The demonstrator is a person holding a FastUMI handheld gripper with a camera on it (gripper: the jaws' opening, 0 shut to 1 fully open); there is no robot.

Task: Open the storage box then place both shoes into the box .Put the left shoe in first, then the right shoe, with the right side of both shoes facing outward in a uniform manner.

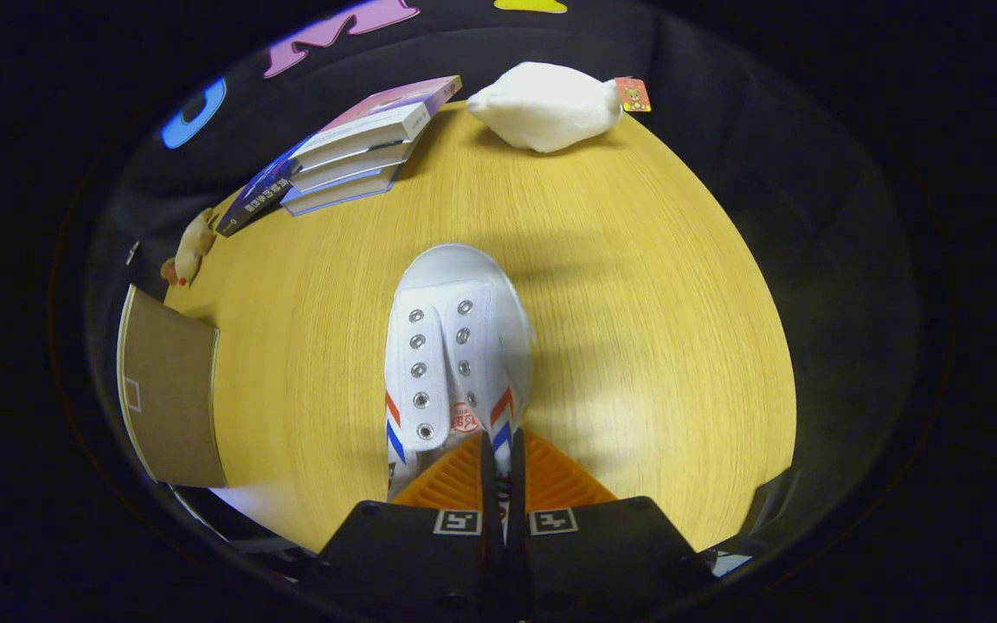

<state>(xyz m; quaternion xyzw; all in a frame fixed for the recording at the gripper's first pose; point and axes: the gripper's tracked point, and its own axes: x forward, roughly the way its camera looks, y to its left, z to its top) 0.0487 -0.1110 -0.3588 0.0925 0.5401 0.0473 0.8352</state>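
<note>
A white canvas shoe (451, 346) with metal eyelets and red and blue stripes points away from me over the yellow wooden table (637, 303). My gripper (498, 459) is shut on the shoe's collar near the tongue, both fingers pressed close together on it. The shoe's heel is hidden behind the fingers. A brown cardboard box flap (171, 394) lies off to the left of the shoe, at the table's edge.
A stack of books (351, 147) lies at the far left of the table. A white plush toy (550, 104) with a tag rests at the far edge. A small tan plush figure (191, 247) sits near the box.
</note>
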